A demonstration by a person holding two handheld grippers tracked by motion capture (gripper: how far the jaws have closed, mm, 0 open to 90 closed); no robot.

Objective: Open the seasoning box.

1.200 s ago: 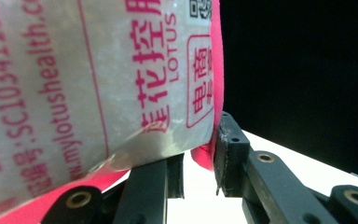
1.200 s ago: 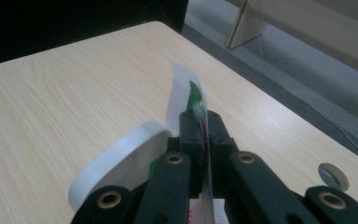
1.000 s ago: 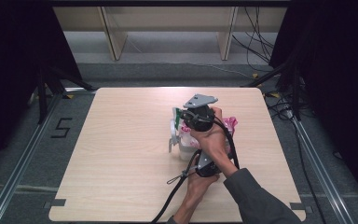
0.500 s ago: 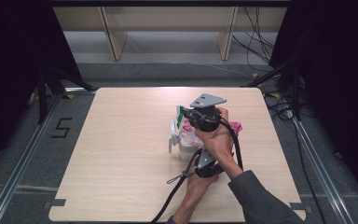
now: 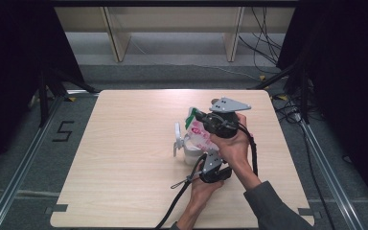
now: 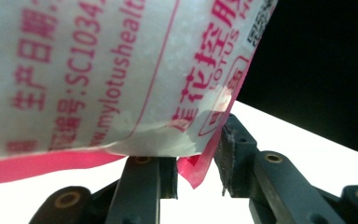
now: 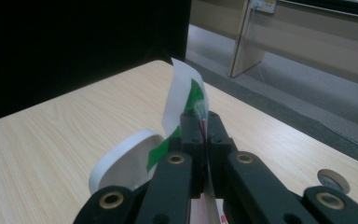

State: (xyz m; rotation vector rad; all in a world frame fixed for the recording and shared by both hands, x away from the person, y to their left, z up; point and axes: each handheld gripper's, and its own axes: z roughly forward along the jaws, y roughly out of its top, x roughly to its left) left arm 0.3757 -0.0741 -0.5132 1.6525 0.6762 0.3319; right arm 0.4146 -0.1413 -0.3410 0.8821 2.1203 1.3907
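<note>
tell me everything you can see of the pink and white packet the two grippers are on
The packet is a soft, glossy plastic pouch, white with pink print, pink edge seams and a green-and-white top corner. It is held up above the table beside a white container, not lying flat. The right gripper is clamped shut on its green upper edge. The left gripper sits at its bottom pink corner, which hangs between jaws that have just been opening; the pads no longer press it.

- From above the person's side, we are looking forward and down over the whole table [image 5: 124, 158].
- Riding the left gripper [image 6: 196, 175], we are facing a pink-printed packet [image 6: 98, 70] at very close range.
- Riding the right gripper [image 7: 204, 133], we are looking across the tabletop; all three views are sharing this packet.
</note>
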